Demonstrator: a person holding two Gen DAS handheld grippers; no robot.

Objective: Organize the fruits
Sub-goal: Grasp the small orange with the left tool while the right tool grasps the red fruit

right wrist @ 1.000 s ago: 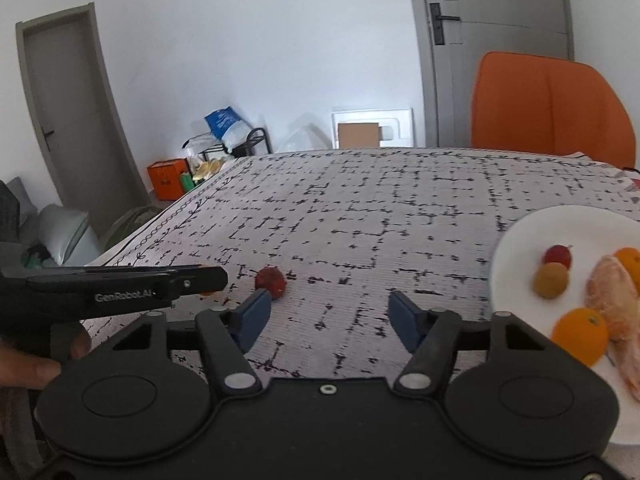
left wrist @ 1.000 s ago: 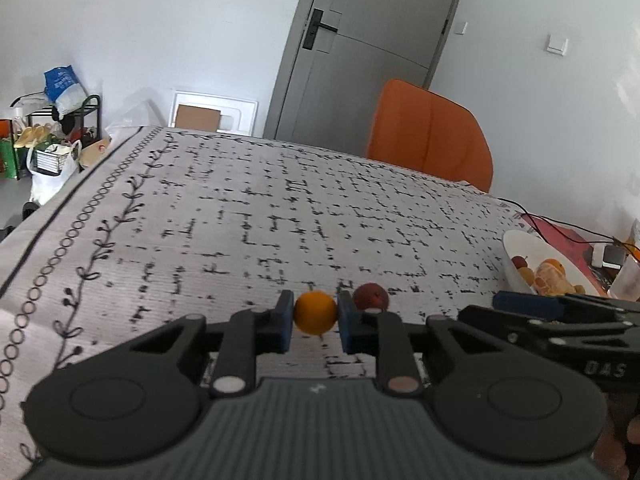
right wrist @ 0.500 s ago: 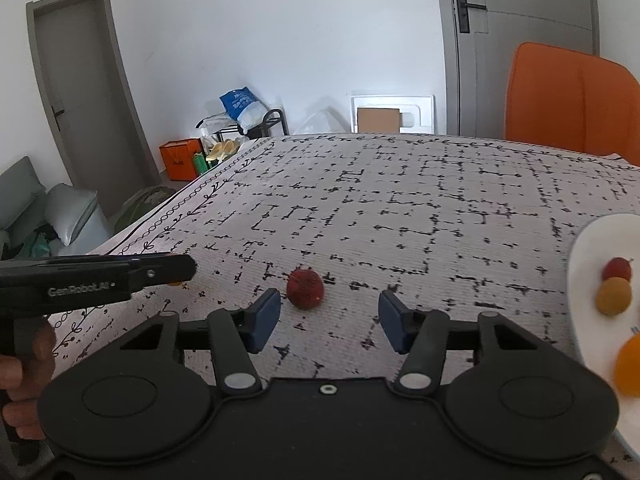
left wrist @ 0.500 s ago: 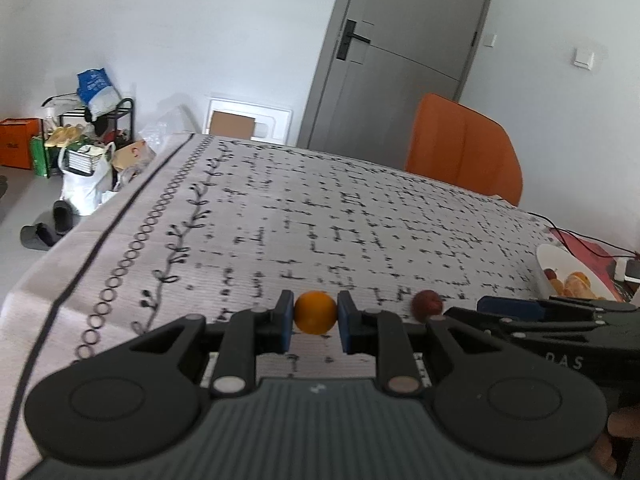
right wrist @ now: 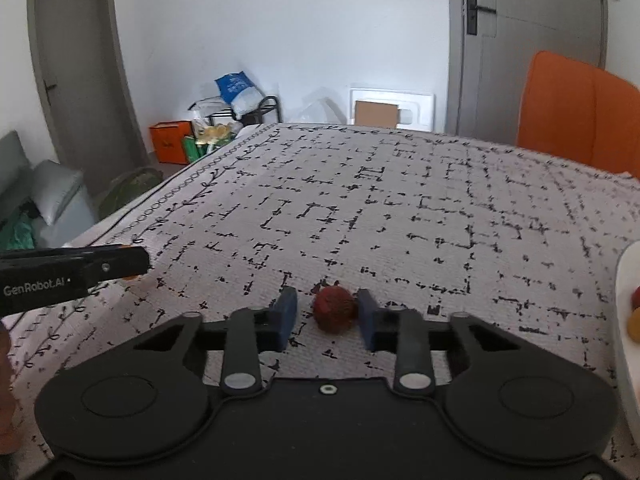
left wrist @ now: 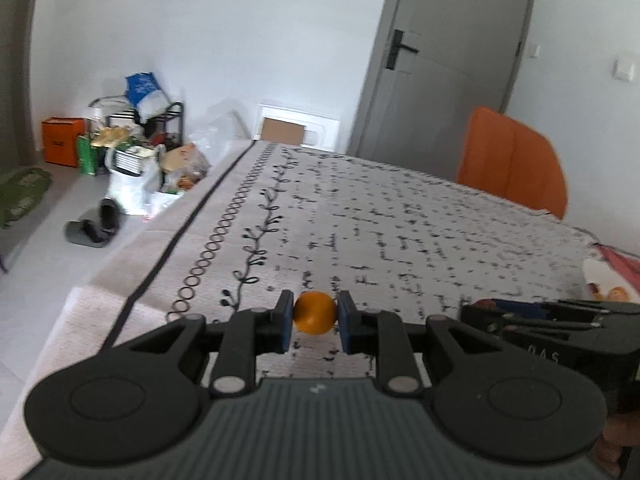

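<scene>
My left gripper (left wrist: 315,322) is shut on a small orange fruit (left wrist: 315,318) and holds it above the patterned tablecloth (left wrist: 400,232). My right gripper (right wrist: 327,318) is open around a dark red bumpy fruit (right wrist: 335,309) that lies on the cloth; the fruit sits close to the right finger (right wrist: 367,318), with a gap to the left one. The white plate (right wrist: 628,344) with small red and yellow fruits is at the right edge of the right wrist view. The left gripper's body (right wrist: 72,270) shows at the left there.
An orange chair (right wrist: 576,116) stands behind the table's far right side. The table's left edge (left wrist: 160,256) drops to the floor, where bags, a rack and slippers (left wrist: 132,160) lie. A grey door (left wrist: 440,60) is behind.
The right gripper has moved left and forward so the red fruit now lies between its fingers, and the fingers have narrowed. The left gripper has swung left with the orange fruit still held.
</scene>
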